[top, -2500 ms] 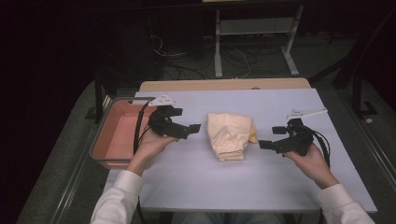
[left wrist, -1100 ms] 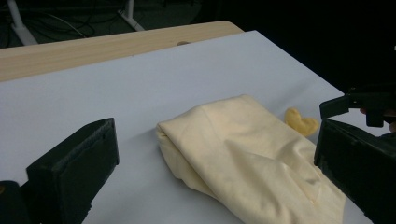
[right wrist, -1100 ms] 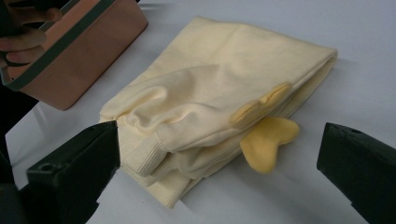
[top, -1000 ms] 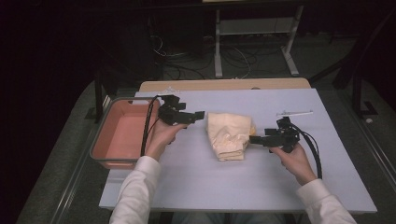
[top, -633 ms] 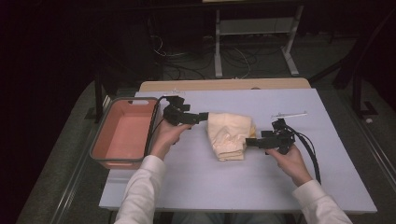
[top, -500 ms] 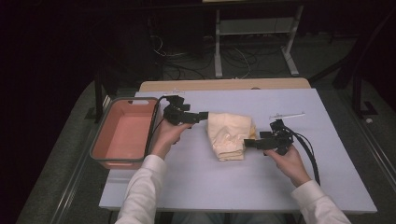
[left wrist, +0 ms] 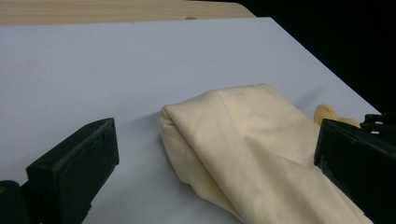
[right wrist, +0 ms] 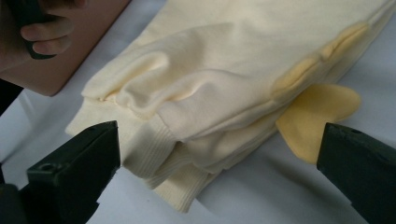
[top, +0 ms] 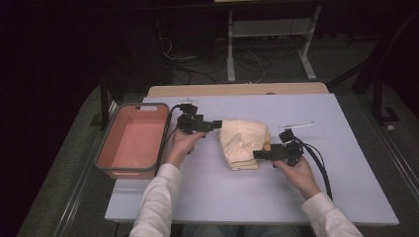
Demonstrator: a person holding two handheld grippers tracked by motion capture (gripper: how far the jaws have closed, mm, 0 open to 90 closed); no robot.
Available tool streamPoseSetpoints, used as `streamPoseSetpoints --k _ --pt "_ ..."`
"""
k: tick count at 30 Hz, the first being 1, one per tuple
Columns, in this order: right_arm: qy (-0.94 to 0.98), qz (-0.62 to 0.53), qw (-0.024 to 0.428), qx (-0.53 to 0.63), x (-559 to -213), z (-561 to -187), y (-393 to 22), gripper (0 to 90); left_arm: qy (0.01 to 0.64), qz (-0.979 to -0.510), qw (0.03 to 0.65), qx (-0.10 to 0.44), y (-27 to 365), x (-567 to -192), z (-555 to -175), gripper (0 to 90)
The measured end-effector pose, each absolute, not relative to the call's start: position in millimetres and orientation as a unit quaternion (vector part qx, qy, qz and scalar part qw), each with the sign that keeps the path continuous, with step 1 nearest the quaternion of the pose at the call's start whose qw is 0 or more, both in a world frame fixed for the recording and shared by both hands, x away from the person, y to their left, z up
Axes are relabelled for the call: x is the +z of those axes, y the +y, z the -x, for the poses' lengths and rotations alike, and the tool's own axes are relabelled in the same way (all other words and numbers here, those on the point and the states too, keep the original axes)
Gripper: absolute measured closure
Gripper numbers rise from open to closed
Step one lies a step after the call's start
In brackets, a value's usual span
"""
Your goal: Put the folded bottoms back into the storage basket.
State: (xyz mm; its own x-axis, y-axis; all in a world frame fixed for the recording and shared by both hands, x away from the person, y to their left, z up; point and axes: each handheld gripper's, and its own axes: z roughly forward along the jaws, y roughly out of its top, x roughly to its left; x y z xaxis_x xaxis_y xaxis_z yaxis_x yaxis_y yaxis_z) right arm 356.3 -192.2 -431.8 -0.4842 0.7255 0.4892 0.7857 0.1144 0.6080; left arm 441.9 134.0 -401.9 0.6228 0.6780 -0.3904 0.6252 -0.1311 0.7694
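- Dark room behind; pale tabletop [top: 207, 192] carries a folded cream sweatshirt [top: 244, 143] at centre frame, with a pink bin [top: 106, 160] at left, holding nothing.
- Left tool [top: 213, 125] gapes wide at the garment's upper-left corner; right tool [top: 261, 154] gapes at its lower-right edge.
- Nothing gripped yet; I'd judge the lift and any move toward the bin remain.

Bright tabletop, dark surroundings.
Lit evenly from above, with soft shadow under the folded cloth [right wrist: 224, 93] just ahead of the right gripper [right wrist: 219, 186]; mild grain in the high view, near jaws blurred in both gripper views, no glare on the table [top: 346, 148].
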Motion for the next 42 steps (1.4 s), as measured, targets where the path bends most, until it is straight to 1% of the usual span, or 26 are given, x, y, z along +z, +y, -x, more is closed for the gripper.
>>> streamPoseSetpoints --k 13,14,20,21,23,26,33,36,38,42 --pt "-0.746 0.522 0.060 -0.408 -442 -360 -184 0.8 0.442 -0.751 0.490 -0.001 119 -427 -448 0.0" --pt "-0.746 0.521 0.066 -0.410 -444 -360 -183 4.4 0.442 -0.753 0.487 -0.003 116 -430 -449 0.0" --pt "-0.744 0.523 0.076 -0.410 -445 -360 -182 8.6 0.444 -0.757 0.480 -0.010 111 -437 -450 0.0" --pt "-0.742 0.525 0.079 -0.410 -446 -361 -182 9.9 0.444 -0.757 0.479 -0.010 111 -438 -450 2.4" --pt "-0.741 0.525 0.080 -0.411 -446 -361 -182 10.4 0.444 -0.758 0.477 -0.012 110 -440 -450 3.2" --pt "-0.740 0.527 0.083 -0.410 -447 -362 -180 13.8 0.445 -0.760 0.473 -0.016 109 -443 -451 5.7" --pt "-0.741 0.526 0.081 -0.409 -447 -362 -179 15.5 0.453 -0.760 0.465 -0.026 106 -449 -452 7.5" --pt "-0.741 0.527 0.081 -0.409 -447 -363 -178 17.1 0.456 -0.759 0.464 -0.029 105 -451 -451 11.4" --pt "-0.742 0.526 0.082 -0.408 -447 -363 -178 19.8 0.456 -0.760 0.463 -0.032 103 -452 -451 13.8" --pt "-0.741 0.527 0.084 -0.408 -448 -363 -177 22.9 0.455 -0.762 0.459 -0.033 100 -454 -450 16.5"
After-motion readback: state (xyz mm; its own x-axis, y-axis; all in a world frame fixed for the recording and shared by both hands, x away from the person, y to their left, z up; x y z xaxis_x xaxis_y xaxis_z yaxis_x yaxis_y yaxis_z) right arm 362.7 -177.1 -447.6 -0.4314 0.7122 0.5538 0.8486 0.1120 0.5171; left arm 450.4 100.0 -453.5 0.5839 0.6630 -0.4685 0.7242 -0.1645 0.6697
